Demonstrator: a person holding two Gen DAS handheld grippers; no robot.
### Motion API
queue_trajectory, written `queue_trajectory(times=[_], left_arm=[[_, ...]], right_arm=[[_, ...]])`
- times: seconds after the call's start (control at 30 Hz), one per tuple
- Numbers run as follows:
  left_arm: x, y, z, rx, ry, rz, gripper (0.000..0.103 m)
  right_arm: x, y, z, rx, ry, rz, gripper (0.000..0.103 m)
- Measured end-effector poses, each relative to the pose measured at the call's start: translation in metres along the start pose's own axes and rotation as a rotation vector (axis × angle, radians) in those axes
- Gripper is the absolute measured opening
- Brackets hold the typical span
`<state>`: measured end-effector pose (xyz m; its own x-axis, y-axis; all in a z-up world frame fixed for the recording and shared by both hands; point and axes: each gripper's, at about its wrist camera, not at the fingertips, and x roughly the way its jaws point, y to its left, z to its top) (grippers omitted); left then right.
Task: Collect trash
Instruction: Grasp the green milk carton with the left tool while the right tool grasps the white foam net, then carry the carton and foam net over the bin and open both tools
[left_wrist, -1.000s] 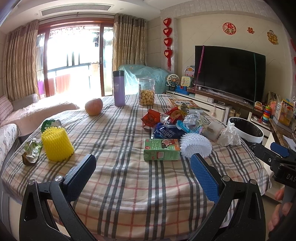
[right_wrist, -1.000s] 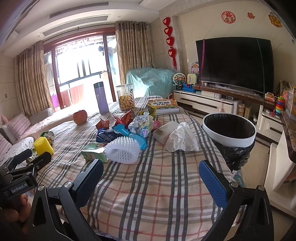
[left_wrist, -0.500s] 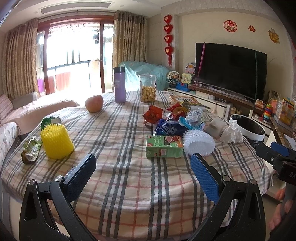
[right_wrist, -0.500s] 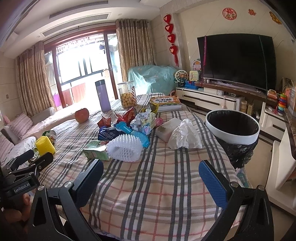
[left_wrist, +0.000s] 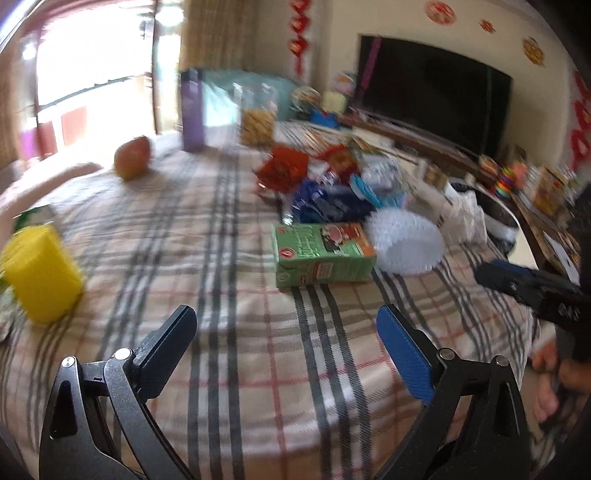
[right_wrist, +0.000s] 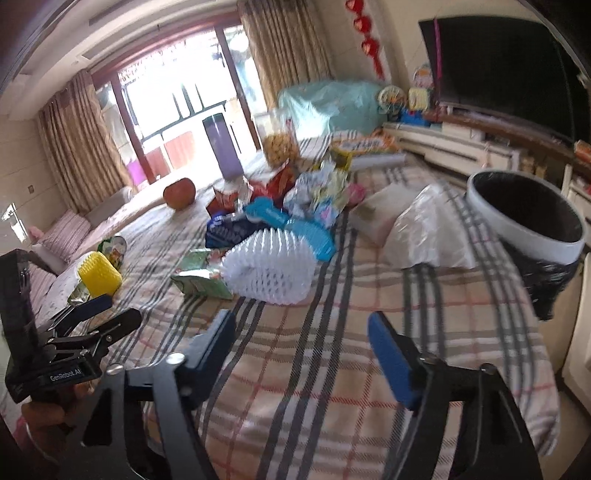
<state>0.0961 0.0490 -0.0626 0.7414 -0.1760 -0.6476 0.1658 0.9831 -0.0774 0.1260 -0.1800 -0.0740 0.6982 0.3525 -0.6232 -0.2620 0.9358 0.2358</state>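
Your left hand-held gripper (left_wrist: 286, 328) hung spread and empty over the near edge of the desk (left_wrist: 236, 354), its hard black arms ending in flat, ribbed blue pads. The desk wore a soft plaid cloth of grey and red stripes. At the left edge stood a yellow foam net sleeve (left_wrist: 40, 273), blocky and ridged. Toward the far edge sat a round reddish apple (left_wrist: 132, 157), a smooth purple flask (left_wrist: 192, 110) and a clear jar (left_wrist: 256, 114) of pale snacks. Straight ahead of your left pads, well apart from them, lay a green cardboard carton (left_wrist: 323, 254) on its side, touching a white spiky foam net (left_wrist: 406, 240). Behind these was a heap of crinkled foil wrappers (left_wrist: 314, 184). Your right hand-held gripper (right_wrist: 301, 332) was likewise spread, holding nothing, with the white net ahead of it. Off the right edge stood a round white-rimmed bin (right_wrist: 528, 218) lined with black plastic, a crumpled clear bag (right_wrist: 424, 229) lying just beside it.
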Motion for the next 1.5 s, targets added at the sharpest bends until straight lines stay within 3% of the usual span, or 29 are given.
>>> queue_trajectory(times=[0.33, 0.47, 0.53, 0.67, 0.83, 0.9, 0.97, 1.17, 1.5], left_arm=[[0.060, 0.021, 0.050, 0.205, 0.132, -0.195, 0.100], [0.073, 0.020, 0.056, 0.278, 0.164, -0.234, 0.100], [0.081, 0.018, 0.059, 0.306, 0.177, -0.260, 0.100], [0.093, 0.006, 0.059, 0.359, 0.212, -0.297, 0.100], [0.101, -0.009, 0.059, 0.414, 0.223, -0.309, 0.100], [0.099, -0.013, 0.061, 0.422, 0.198, -0.319, 0.094], [0.097, -0.017, 0.061, 0.429, 0.191, -0.326, 0.064], [0.081, -0.032, 0.052, 0.414, 0.167, -0.313, 0.059], [0.036, -0.053, 0.042, 0.254, 0.078, -0.267, 0.059]], right_arm=[[0.040, -0.004, 0.020, 0.021, 0.094, 0.062, 0.065], [0.051, -0.001, 0.025, 0.004, 0.114, 0.061, 0.063], [0.057, -0.003, 0.026, 0.012, 0.123, 0.072, 0.057], [0.065, -0.011, 0.028, 0.036, 0.144, 0.087, 0.021], [0.055, -0.017, 0.030, 0.052, 0.126, 0.091, 0.012], [0.050, -0.018, 0.031, 0.054, 0.116, 0.094, 0.011], [0.045, -0.018, 0.032, 0.057, 0.104, 0.098, 0.011], [0.030, -0.024, 0.029, 0.074, 0.085, 0.119, 0.010], [-0.007, -0.047, 0.029, 0.091, 0.026, 0.107, 0.010]])
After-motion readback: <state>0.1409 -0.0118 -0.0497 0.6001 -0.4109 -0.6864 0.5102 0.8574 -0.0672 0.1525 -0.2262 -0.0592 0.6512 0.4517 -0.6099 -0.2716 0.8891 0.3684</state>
